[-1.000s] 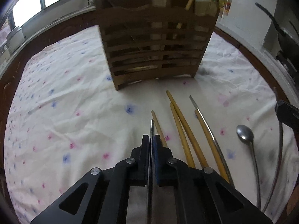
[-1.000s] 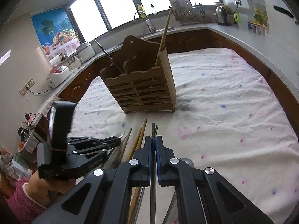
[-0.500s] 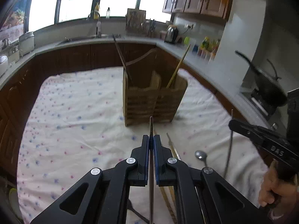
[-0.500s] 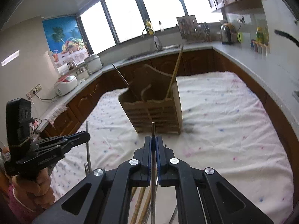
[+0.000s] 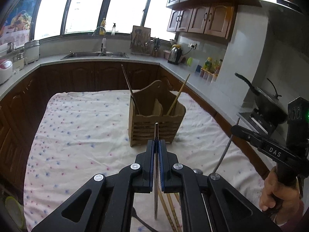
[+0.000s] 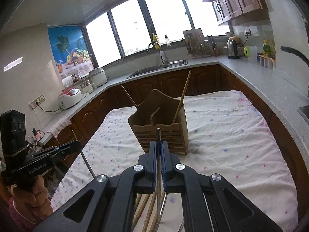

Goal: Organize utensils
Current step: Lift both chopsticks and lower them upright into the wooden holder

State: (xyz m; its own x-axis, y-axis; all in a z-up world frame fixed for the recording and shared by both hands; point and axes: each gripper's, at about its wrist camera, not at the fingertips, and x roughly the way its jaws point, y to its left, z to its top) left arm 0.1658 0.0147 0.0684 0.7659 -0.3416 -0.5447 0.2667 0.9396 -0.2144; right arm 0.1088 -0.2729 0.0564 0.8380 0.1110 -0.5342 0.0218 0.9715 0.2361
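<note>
The bench (image 5: 81,127), under a white cloth dotted with small flowers, runs out of frame behind each tool's black body. Ahead of both tools stands one wooden slatted utensil holder (image 5: 156,124), with two sticks leaning out of it: a dark one on its left, a bamboo chopstick (image 5: 178,95) on its right. Its inner compartments are hard to make out. The left tool (image 5: 156,147) is clamped tight on one thin metal rod (image 5: 156,133), its lower end hidden. The right tool (image 6: 158,147) is likewise pinched shut on another metal utensil handle (image 6: 158,135). Below the tools lie several bamboo chopsticks (image 6: 146,208), mostly covered, count unclear.
</note>
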